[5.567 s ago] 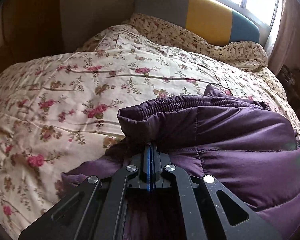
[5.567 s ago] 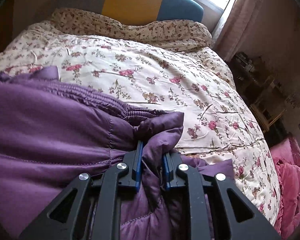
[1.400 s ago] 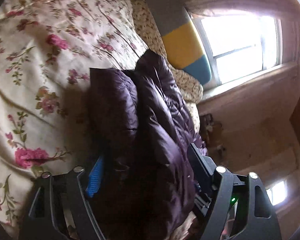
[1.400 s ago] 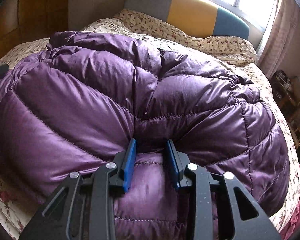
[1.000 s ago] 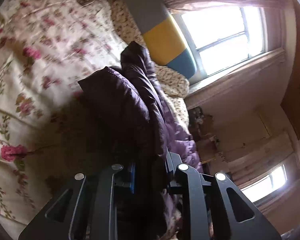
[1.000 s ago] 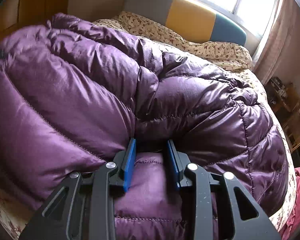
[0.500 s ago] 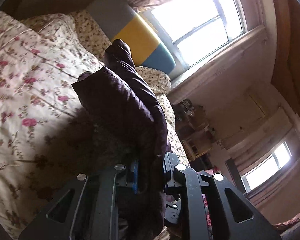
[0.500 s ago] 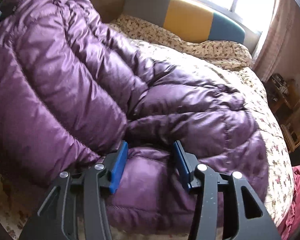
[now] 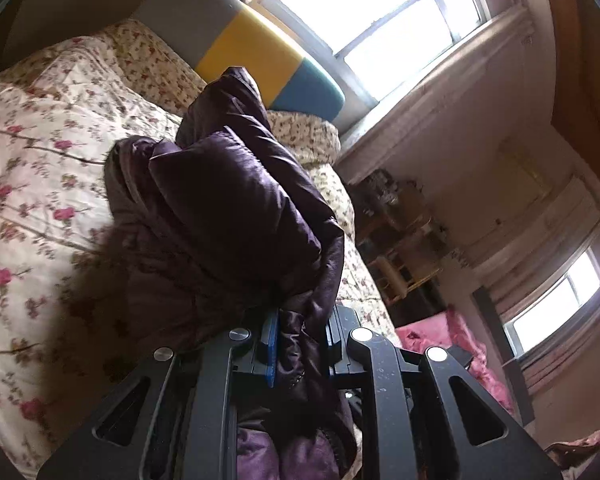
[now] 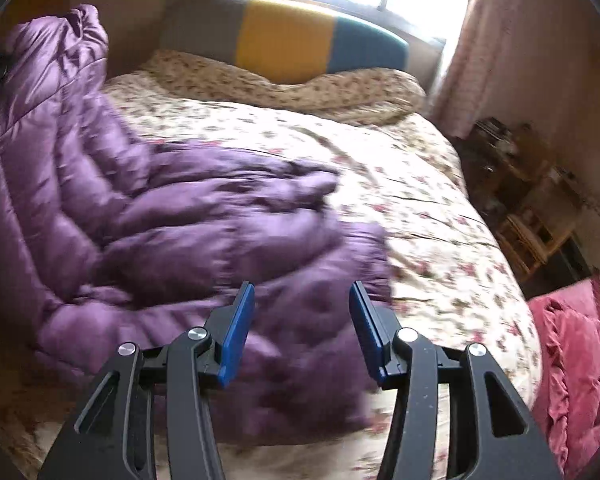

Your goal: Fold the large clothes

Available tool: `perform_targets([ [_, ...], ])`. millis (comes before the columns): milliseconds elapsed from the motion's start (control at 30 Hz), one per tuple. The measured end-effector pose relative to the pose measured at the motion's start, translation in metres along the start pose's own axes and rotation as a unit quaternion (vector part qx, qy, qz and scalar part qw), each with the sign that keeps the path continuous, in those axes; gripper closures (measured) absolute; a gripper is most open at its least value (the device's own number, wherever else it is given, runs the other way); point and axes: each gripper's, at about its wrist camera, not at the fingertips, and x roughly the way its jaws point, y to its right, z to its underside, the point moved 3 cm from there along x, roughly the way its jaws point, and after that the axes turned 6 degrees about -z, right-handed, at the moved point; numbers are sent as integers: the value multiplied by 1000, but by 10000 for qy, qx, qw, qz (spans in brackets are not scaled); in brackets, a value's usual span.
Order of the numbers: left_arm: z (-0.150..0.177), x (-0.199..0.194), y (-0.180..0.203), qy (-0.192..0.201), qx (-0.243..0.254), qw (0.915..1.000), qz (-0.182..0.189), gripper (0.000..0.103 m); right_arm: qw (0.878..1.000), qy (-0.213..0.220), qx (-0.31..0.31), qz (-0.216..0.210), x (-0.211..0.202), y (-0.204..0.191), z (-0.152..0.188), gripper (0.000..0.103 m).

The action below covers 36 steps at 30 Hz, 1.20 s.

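Note:
A large purple puffer jacket lies on the floral bed. Its left side is lifted high toward the upper left of the right wrist view, and its right part rests on the quilt. My left gripper is shut on a fold of the jacket and holds it up, tilted. My right gripper is open and empty, just above the jacket's near edge. The blue pads stand wide apart.
The floral quilt covers the bed, with a grey, yellow and teal headboard at the far end under a window. A pink blanket lies at the right of the bed. Wooden shelves stand by the right wall.
My right gripper has opened and let go of the jacket, then pulled back a little. My left gripper has raised its side of the jacket higher and swung it over.

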Motion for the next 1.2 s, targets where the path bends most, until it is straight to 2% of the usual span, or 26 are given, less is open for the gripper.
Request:
perform_targets([
  [367,11,90,51,-592,406,9973,-158,86,9969,-326,464,542,9,71,27,54],
  [467,21,116,62,-783,520,9953,-237,86,9955,-412,426,739,13,79,32,49],
  [567,36,143,72,-1031,670,9918,-348,86,9933,-536,333,970,18,89,40,48],
  [733,63,183,83,-1369,1012,9839,-535,86,9916,-713,373,1018,25,97,51,46],
  [800,66,185,86,-1383,1090,9829,-533,75,9913,-748,408,1005,27,97,53,41],
  [867,63,177,93,-1408,1089,9837,-257,48,9914,-752,429,984,26,96,55,40],
  [900,60,171,94,-1369,1092,9844,-197,44,9916,-753,435,960,24,95,56,40],
  [1133,42,97,95,-910,1100,9895,242,41,9945,-619,332,781,5,77,50,38],
  [1200,37,75,87,-682,1031,9920,266,33,9958,-539,261,694,-5,67,46,38],
])
